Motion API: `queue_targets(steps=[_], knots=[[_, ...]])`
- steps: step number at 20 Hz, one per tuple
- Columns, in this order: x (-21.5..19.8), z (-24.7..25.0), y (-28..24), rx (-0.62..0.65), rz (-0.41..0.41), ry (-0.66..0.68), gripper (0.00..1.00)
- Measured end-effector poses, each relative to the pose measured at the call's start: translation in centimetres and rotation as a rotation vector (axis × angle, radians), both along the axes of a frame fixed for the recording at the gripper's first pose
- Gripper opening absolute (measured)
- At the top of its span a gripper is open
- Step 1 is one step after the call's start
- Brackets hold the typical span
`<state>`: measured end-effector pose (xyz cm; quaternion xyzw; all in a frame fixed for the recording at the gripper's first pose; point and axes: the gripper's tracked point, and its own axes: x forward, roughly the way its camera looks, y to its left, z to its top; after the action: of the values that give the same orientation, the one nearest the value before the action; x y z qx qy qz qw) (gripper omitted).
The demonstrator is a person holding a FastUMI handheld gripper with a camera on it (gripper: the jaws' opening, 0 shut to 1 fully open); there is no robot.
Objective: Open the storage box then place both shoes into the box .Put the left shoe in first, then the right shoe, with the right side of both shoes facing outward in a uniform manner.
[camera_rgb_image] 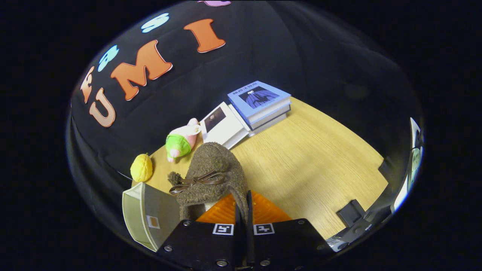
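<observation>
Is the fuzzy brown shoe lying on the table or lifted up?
Lifted up. The gripper is shut on the brown shoe, pinching its edge between both fingers, and it hangs above the wooden table, beside the storage box.

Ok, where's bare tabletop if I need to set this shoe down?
The hand-held gripper is shut on the brown shoe. The widest bare table lies right of the shoe, below the books. It is crowded left: storage box, yellow toy, green-pink toy.
</observation>
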<state>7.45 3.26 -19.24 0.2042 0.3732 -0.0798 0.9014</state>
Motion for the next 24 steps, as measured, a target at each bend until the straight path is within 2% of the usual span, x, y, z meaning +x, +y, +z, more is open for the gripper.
queue_targets(steps=[4, 7, 9, 14, 18, 24], knots=[[0.4, 5.5, 3.8, 0.020, 0.048, -0.038, 0.05], [0.2, 6.9, 8.0, 0.048, 0.104, -0.033, 0.05], [0.2, 7.1, 10.9, 0.068, 0.111, -0.033, 0.05], [-1.6, 6.9, 17.2, 0.085, 0.076, -0.026, 0.05], [-2.6, 6.1, 22.4, 0.078, 0.081, -0.027, 0.05], [-3.4, 2.4, 26.4, 0.039, 0.065, 0.023, 0.05]])
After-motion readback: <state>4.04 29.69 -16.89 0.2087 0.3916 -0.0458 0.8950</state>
